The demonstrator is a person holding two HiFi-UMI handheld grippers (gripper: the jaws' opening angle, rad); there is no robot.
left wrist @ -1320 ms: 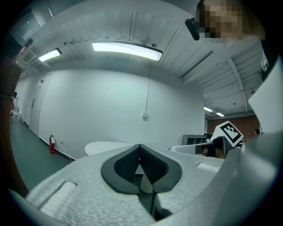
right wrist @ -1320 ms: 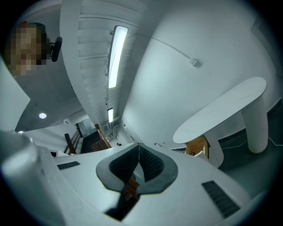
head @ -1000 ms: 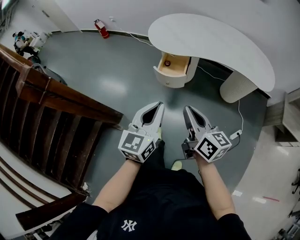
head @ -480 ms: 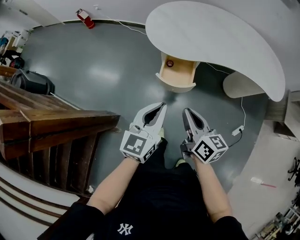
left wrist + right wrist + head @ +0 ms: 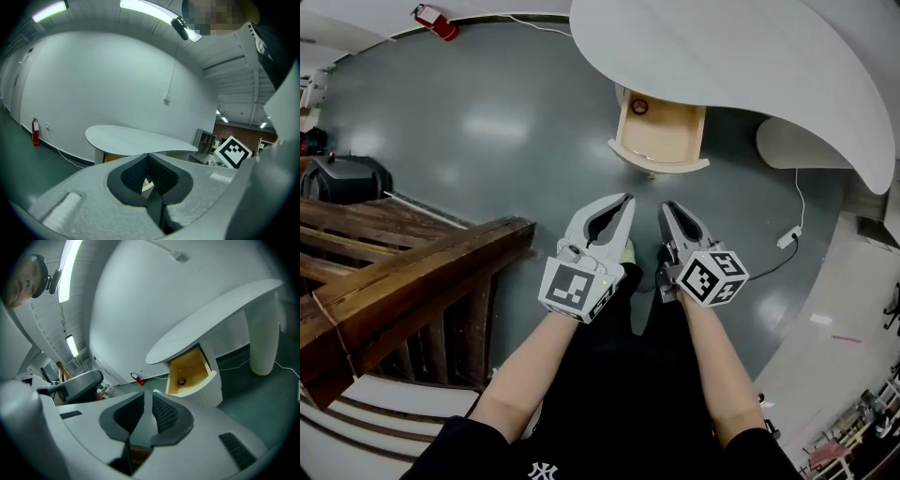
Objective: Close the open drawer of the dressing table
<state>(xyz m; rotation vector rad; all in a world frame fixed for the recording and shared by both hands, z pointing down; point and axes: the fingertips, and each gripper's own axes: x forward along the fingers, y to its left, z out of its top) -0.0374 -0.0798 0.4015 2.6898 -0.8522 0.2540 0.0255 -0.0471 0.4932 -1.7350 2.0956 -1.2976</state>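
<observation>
From the head view, my left tongs (image 5: 627,199) and right tongs (image 5: 666,206) are side by side in front of me, tips near each other and pointing at the bench (image 5: 731,66). The open drawer (image 5: 661,141) sticks out from under the bench top, straight beyond both sets of tips and well apart from them. A small round red thing (image 5: 639,106) lies in the drawer's far corner, on the side of my left tongs. A wooden railing (image 5: 403,272) runs well off to the left of my left tongs. A fire extinguisher (image 5: 436,21) lies on the floor far ahead on that side.

In the left gripper view, my left tongs (image 5: 148,154) are closed, tips meeting, with nothing gripped. The bench top lies ahead above the tips, and the marker cube (image 5: 233,152) of my right tongs shows to the right.

In the right gripper view, my right tongs (image 5: 148,394) are opening, a narrow gap between the jaws and nothing in it. The drawer (image 5: 190,373) stands open ahead, above and right of the tips, not touched, with the round thing (image 5: 181,380) inside. The bench's leg (image 5: 262,338) stands farther right.
</observation>
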